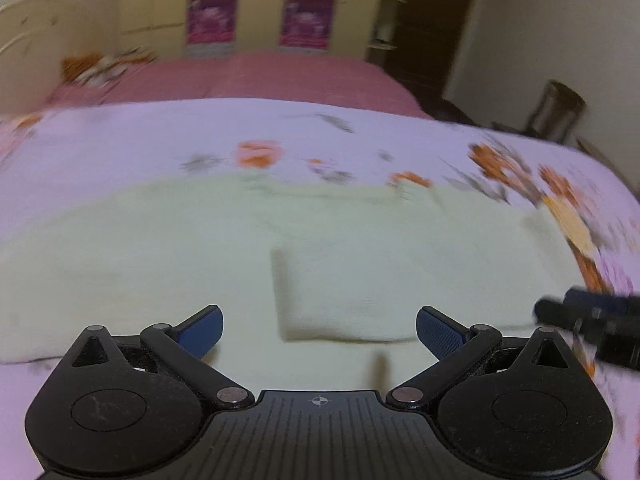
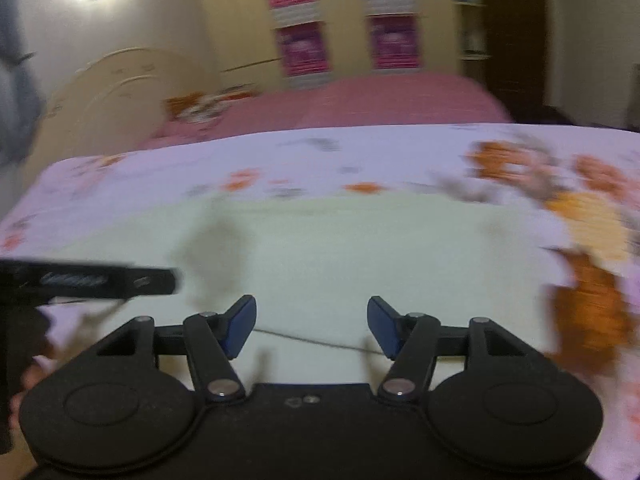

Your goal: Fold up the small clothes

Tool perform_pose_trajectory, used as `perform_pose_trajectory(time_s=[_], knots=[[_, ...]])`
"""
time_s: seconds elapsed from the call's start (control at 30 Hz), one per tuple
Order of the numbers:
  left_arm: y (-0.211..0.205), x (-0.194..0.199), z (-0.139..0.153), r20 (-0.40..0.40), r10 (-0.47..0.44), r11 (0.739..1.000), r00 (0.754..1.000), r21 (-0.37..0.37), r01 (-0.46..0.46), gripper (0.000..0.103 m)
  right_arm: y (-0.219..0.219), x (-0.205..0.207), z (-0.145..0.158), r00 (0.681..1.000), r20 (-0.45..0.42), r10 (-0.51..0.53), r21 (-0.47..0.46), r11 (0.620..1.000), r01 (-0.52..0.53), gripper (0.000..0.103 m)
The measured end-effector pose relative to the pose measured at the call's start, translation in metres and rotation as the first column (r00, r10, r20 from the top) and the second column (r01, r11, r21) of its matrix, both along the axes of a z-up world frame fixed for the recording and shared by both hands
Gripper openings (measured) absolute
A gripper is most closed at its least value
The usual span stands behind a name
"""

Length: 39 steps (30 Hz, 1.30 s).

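A pale cream garment (image 1: 160, 248) lies spread flat on the floral bedsheet (image 1: 140, 136), with one sleeve or flap (image 1: 344, 300) folded over its middle. My left gripper (image 1: 319, 330) hovers open just above the garment's near part, nothing between its blue pads. In the right wrist view the same garment (image 2: 340, 248) fills the middle. My right gripper (image 2: 312, 326) stands open over its near edge, holding nothing. The other gripper's dark body shows at each view's side: the right gripper (image 1: 592, 320) and the left gripper (image 2: 92, 280). Both views are motion-blurred.
The floral sheet (image 2: 280, 152) covers the near part of a bed with a pink cover (image 1: 260, 76) beyond. A cream headboard (image 2: 120, 88) stands at the left, wardrobe doors with pink panels (image 1: 256, 4) behind, a dark bin (image 1: 560, 108) at the right.
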<state>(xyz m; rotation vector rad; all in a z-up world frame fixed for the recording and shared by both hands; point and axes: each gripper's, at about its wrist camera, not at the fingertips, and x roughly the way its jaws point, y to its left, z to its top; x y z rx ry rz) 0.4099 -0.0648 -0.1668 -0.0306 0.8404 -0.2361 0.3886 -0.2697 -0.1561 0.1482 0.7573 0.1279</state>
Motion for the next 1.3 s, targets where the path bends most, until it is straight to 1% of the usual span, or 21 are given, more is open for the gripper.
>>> perform_pose_trajectory(time_s=[0.03,0.07,0.1,0.17,0.23,0.33,0.4,0.43,0.53,0.63,0.67,0.7,0.77,0.83,0.93,1.0,1.1,1.17,1.2,1.27,1.3], knots=[[-0.006,0.001,-0.004,-0.004,-0.011,1.0,1.0,0.006,0.011,0.097,-0.012,-0.002,-0.001,1.0,-0.006,-0.03,-0.008,1.0,0.03,0.061],[-0.01,0.004,-0.008,-0.015,-0.018,1.0,1.0,0.005,0.018,0.083,-0.021,-0.004,-0.004,0.998,-0.011,-0.063,-0.025,0.998,0.063,0.061],[-0.012,0.007,-0.013,-0.032,-0.027,1.0,0.999,-0.013,0.026,0.079,-0.029,-0.007,-0.006,0.996,-0.015,-0.088,-0.038,0.995,0.087,0.061],[-0.008,0.011,-0.019,-0.05,0.007,0.998,0.999,-0.058,-0.01,0.069,-0.038,-0.017,-0.016,0.991,-0.025,-0.128,-0.032,0.991,0.127,0.061],[-0.004,0.008,-0.023,-0.029,0.03,0.996,0.999,-0.083,-0.032,0.065,-0.05,-0.022,-0.021,0.985,-0.036,-0.168,0.002,0.986,0.168,0.061],[-0.002,0.011,-0.026,-0.039,0.057,0.99,0.998,-0.125,-0.062,0.064,-0.051,-0.027,-0.028,0.984,-0.037,-0.175,0.008,0.984,0.176,0.062],[0.001,0.012,-0.028,-0.05,0.092,0.978,0.995,-0.182,-0.099,0.05,-0.05,-0.03,-0.033,0.985,-0.037,-0.17,0.0,0.985,0.17,0.062],[0.0,0.013,-0.029,-0.054,0.096,0.973,0.994,-0.205,-0.105,0.035,-0.05,-0.028,-0.036,0.984,-0.039,-0.172,0.002,0.985,0.173,0.062],[-0.003,0.019,-0.032,-0.062,0.101,0.967,0.993,-0.229,-0.113,0.033,-0.053,-0.032,-0.034,0.983,-0.043,-0.177,0.02,0.984,0.178,0.062],[-0.004,0.023,-0.032,-0.058,0.114,0.961,0.992,-0.245,-0.125,0.033,-0.054,-0.031,-0.032,0.983,-0.037,-0.178,0.007,0.984,0.179,0.062],[-0.004,0.023,-0.031,-0.051,0.122,0.959,0.991,-0.25,-0.131,0.02,-0.055,-0.03,-0.032,0.982,-0.038,-0.183,0.004,0.983,0.184,0.062],[-0.005,0.025,-0.03,-0.047,0.129,0.959,0.991,-0.25,-0.137,0.012,-0.057,-0.03,-0.033,0.981,-0.039,-0.189,0.0,0.982,0.19,0.062],[-0.002,0.026,-0.028,-0.042,0.158,0.949,0.987,-0.271,-0.164,0.011,-0.06,-0.029,-0.034,0.977,-0.042,-0.208,-0.014,0.978,0.207,0.062],[0.003,0.024,-0.021,-0.012,0.182,0.944,0.983,-0.277,-0.178,0.01,-0.064,-0.029,-0.035,0.974,-0.044,-0.222,-0.018,0.975,0.221,0.066],[0.019,0.021,-0.005,0.046,0.227,0.935,0.973,-0.29,-0.204,0.01,-0.064,-0.027,-0.036,0.975,-0.046,-0.22,-0.033,0.975,0.218,0.067],[0.032,0.024,0.002,0.063,0.25,0.933,0.966,-0.284,-0.223,0.01,-0.061,-0.025,-0.038,0.98,-0.05,-0.195,-0.031,0.981,0.193,0.067],[0.053,0.027,0.001,0.071,0.29,0.934,0.954,-0.24,-0.266,0.01,-0.048,-0.018,-0.042,0.988,-0.054,-0.147,-0.048,0.988,0.145,0.065],[0.064,0.029,-0.006,0.043,0.31,0.929,0.95,-0.226,-0.293,0.01,-0.038,-0.011,-0.045,0.991,-0.046,-0.129,-0.071,0.99,0.125,0.061],[0.068,0.029,-0.01,0.038,0.321,0.927,0.946,-0.218,-0.305,0.01,-0.036,-0.008,-0.046,0.991,-0.046,-0.124,-0.069,0.99,0.12,0.057],[0.069,0.029,-0.017,0.037,0.329,0.927,0.943,-0.201,-0.316,0.01,-0.031,0.001,-0.05,0.992,-0.061,-0.111,-0.052,0.993,0.108,0.044],[0.073,0.027,-0.018,0.033,0.332,0.926,0.943,-0.201,-0.319,0.01,-0.03,0.004,-0.051,0.992,-0.063,-0.107,-0.035,0.994,0.105,0.035]])
